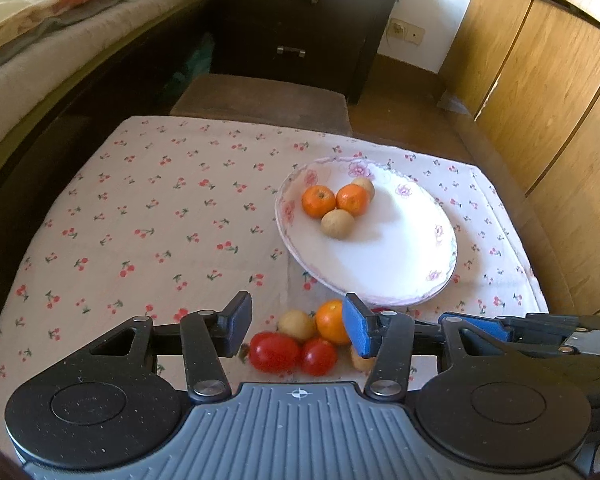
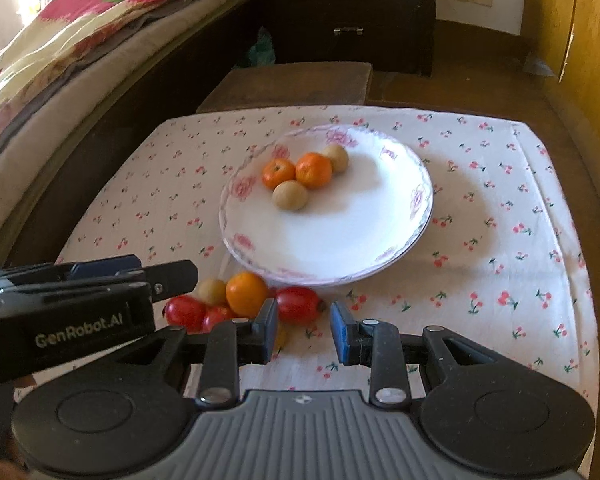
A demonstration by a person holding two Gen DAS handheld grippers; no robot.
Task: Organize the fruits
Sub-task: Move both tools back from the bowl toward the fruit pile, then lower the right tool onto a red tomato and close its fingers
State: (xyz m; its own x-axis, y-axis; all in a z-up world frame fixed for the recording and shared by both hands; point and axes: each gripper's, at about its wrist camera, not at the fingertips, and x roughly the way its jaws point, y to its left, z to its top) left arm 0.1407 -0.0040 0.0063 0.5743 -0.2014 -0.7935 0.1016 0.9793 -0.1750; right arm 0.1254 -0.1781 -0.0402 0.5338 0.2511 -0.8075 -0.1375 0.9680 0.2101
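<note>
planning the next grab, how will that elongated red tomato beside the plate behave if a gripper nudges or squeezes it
The tomato looks smooth and glossy, so the pads may slip on it. Its rounded, oblong shape on the flat tablecloth suggests it would roll when nudged. It probably has thin skin, so a hard squeeze could bruise or split it.

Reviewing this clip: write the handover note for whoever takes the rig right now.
Left gripper: open, empty, over the loose fruit pile.
Right gripper: narrow gap between the jaws, nothing held, just right of the pile.
Plate: two oranges and two tan fruits already on it.
Left on the cloth, in front of the plate: one orange, tomatoes and tan fruits.
Next, probably: move these to the plate one at a time.
</note>
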